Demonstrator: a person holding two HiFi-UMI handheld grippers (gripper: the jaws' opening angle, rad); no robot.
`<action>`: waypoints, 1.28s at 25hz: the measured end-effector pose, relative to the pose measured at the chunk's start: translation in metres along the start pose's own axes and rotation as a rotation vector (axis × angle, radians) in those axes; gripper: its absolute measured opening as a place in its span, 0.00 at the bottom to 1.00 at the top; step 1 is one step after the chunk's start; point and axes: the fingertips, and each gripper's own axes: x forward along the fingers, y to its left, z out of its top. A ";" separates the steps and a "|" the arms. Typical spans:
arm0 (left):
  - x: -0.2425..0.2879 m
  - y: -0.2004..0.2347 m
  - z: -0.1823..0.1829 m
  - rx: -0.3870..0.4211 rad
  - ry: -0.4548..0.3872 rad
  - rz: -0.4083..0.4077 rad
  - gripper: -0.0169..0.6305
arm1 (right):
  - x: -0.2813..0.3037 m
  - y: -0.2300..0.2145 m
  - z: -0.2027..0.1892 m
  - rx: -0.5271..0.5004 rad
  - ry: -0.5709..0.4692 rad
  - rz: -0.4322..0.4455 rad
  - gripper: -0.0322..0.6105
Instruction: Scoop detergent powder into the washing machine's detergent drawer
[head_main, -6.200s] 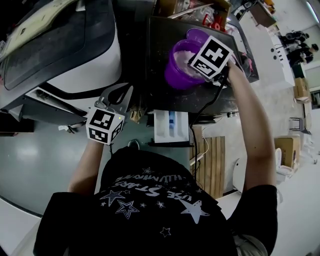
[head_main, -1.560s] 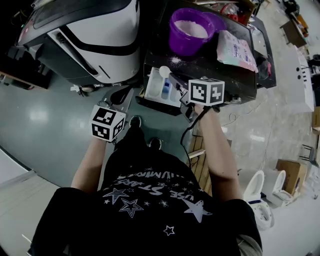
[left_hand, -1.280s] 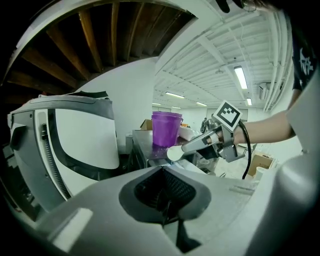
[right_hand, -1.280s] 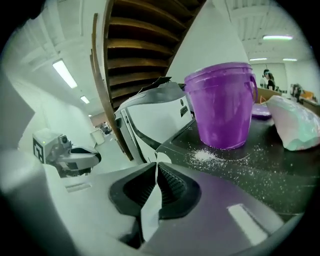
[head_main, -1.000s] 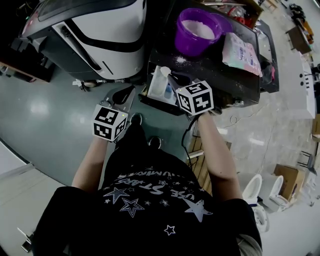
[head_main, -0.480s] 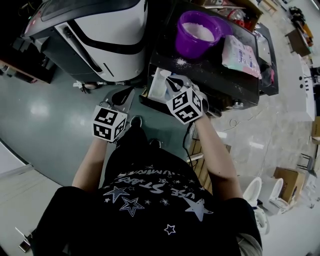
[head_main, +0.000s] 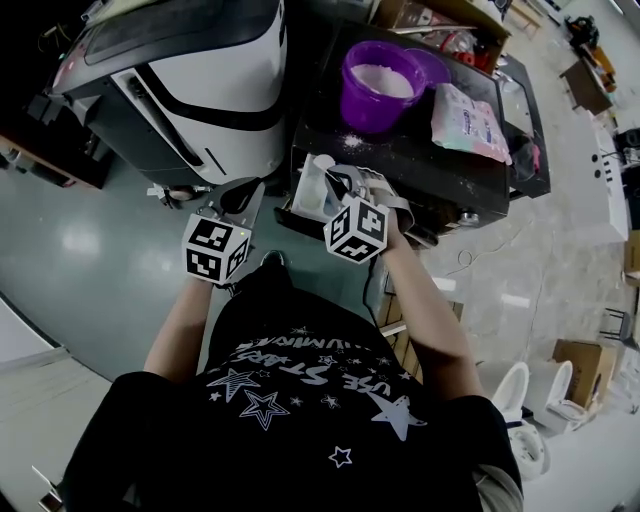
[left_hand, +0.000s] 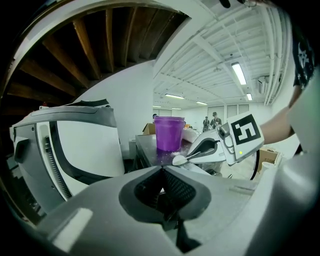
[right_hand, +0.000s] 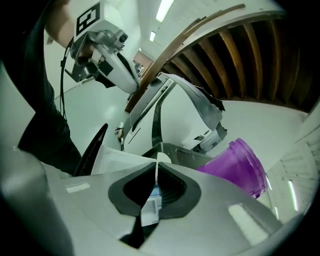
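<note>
A purple bucket of white powder stands on the black-topped machine. Below it the white detergent drawer is pulled out. My right gripper hovers over the drawer, shut on the handle of a white spoon that is tipped sideways. In the right gripper view the jaws clamp the thin spoon handle, with the drawer and bucket beyond. My left gripper hangs shut and empty left of the drawer. From the left gripper view the spoon and bucket are visible.
A white-and-black appliance stands to the left of the drawer. A pink-and-white packet lies right of the bucket, with spilled powder near the bucket's base. Grey floor spreads on the left; toilets stand at lower right.
The right gripper went from the bucket down to the drawer, then rolled and shifted left, tipping the spoon over the drawer. The left gripper stayed in place.
</note>
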 end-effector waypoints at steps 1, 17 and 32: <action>-0.001 -0.001 0.002 0.005 -0.001 0.002 0.03 | -0.001 0.000 0.000 -0.013 -0.003 -0.008 0.11; -0.058 -0.050 -0.047 -0.171 0.072 0.069 0.03 | -0.054 0.001 0.017 0.727 -0.252 0.110 0.11; -0.138 -0.108 -0.069 -0.242 0.003 0.074 0.03 | -0.137 0.038 -0.008 1.173 -0.365 0.106 0.11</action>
